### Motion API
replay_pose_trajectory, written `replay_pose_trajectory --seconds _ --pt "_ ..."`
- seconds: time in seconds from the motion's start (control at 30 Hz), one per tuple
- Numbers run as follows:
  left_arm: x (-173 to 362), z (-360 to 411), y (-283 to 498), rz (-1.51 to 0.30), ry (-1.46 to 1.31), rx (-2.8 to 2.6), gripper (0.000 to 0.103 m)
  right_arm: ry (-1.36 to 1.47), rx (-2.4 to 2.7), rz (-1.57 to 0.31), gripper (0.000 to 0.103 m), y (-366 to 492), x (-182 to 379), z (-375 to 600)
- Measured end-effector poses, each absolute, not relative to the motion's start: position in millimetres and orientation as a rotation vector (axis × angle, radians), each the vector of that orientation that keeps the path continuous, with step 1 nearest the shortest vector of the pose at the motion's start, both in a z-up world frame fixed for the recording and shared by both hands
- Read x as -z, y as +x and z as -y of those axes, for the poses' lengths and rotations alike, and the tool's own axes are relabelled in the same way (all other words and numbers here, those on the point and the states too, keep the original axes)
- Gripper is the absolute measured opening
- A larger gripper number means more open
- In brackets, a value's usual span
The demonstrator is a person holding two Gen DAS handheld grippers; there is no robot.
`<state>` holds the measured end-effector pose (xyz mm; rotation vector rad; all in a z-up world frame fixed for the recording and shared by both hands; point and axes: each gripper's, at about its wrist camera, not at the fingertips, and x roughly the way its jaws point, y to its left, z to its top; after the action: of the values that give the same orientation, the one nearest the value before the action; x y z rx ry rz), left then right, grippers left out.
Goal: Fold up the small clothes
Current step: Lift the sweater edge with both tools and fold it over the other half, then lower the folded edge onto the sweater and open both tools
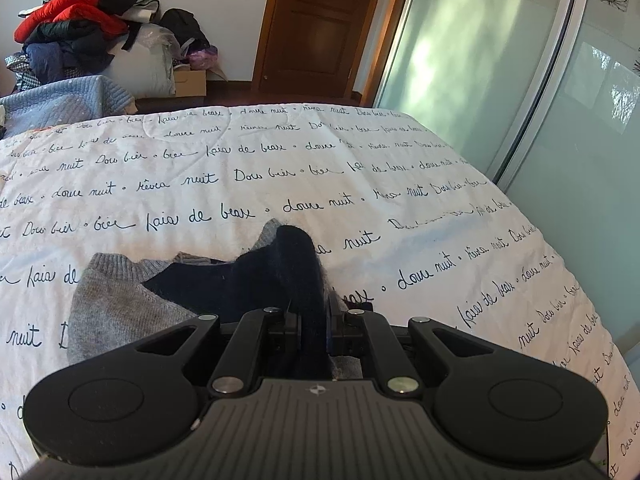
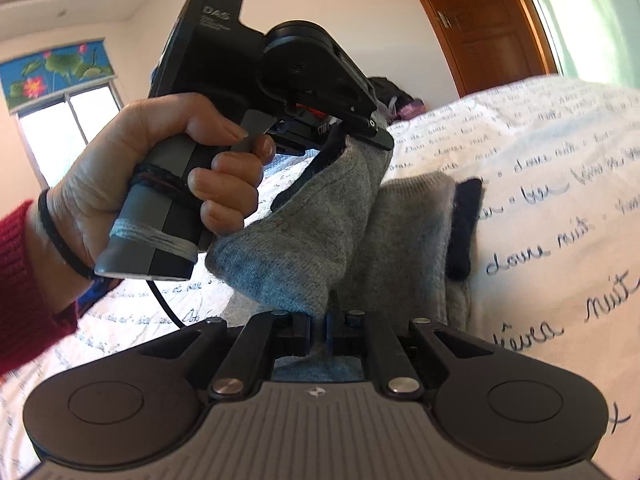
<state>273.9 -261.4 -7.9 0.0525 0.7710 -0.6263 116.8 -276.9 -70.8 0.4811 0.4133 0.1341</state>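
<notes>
A small grey knit garment (image 1: 116, 312) with dark navy trim (image 1: 296, 264) lies partly on the white bed cover (image 1: 240, 168). My left gripper (image 1: 314, 320) is shut on a bunched navy edge of it. In the right wrist view the left gripper (image 2: 352, 128) holds one end of the grey garment (image 2: 304, 224) lifted above the bed, and my right gripper (image 2: 318, 328) is shut on the lower grey edge. The cloth hangs stretched between the two. Another part of the garment (image 2: 416, 232) with navy trim (image 2: 464, 228) rests on the bed behind.
The bed cover (image 2: 540, 200) has black script print. A pile of clothes (image 1: 76, 20) stands at the far left behind the bed. A wooden door (image 1: 320, 28) and frosted glass sliding panels (image 1: 520, 80) are to the right. A window (image 2: 64, 128) is at left.
</notes>
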Motion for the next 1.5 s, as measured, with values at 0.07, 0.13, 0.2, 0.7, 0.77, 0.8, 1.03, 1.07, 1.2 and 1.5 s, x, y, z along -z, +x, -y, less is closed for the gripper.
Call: replay_pose_trajectory --seconds 0.07,0.13,0.2,0.7,0.77,0.8,1.03,1.07,1.2,1.5 --pt "13 268 272 -0.775 0.065 0.63 0.01 0.52 -0.134 -0.425 0.007 114 74 281" --pt "18 273 272 -0.783 0.07 0.631 0.01 0.545 -0.133 -0.439 0.007 113 77 286" --pt "23 278 273 -0.796 0.071 0.634 0.011 0.573 -0.124 -0.456 0.008 113 80 290" --pt "24 287 260 -0.785 0.036 0.671 0.031 0.618 -0.041 -0.519 0.012 97 85 305" --pt "21 284 253 -0.761 0.052 0.654 0.039 0.611 -0.028 -0.529 0.014 97 85 306" --pt "20 280 251 -0.755 0.05 0.646 0.047 0.607 -0.02 -0.534 0.014 97 85 306" --pt "17 253 228 -0.697 0.088 0.569 0.06 0.612 0.006 -0.545 0.016 91 85 310" --pt "17 249 225 -0.69 0.098 0.555 0.062 0.612 0.009 -0.546 0.016 90 85 310" --pt "20 234 213 -0.683 0.119 0.519 0.066 0.603 0.023 -0.552 0.016 83 83 308" --pt "25 194 184 -0.677 0.112 0.444 0.072 0.547 0.06 -0.589 0.017 70 82 298"
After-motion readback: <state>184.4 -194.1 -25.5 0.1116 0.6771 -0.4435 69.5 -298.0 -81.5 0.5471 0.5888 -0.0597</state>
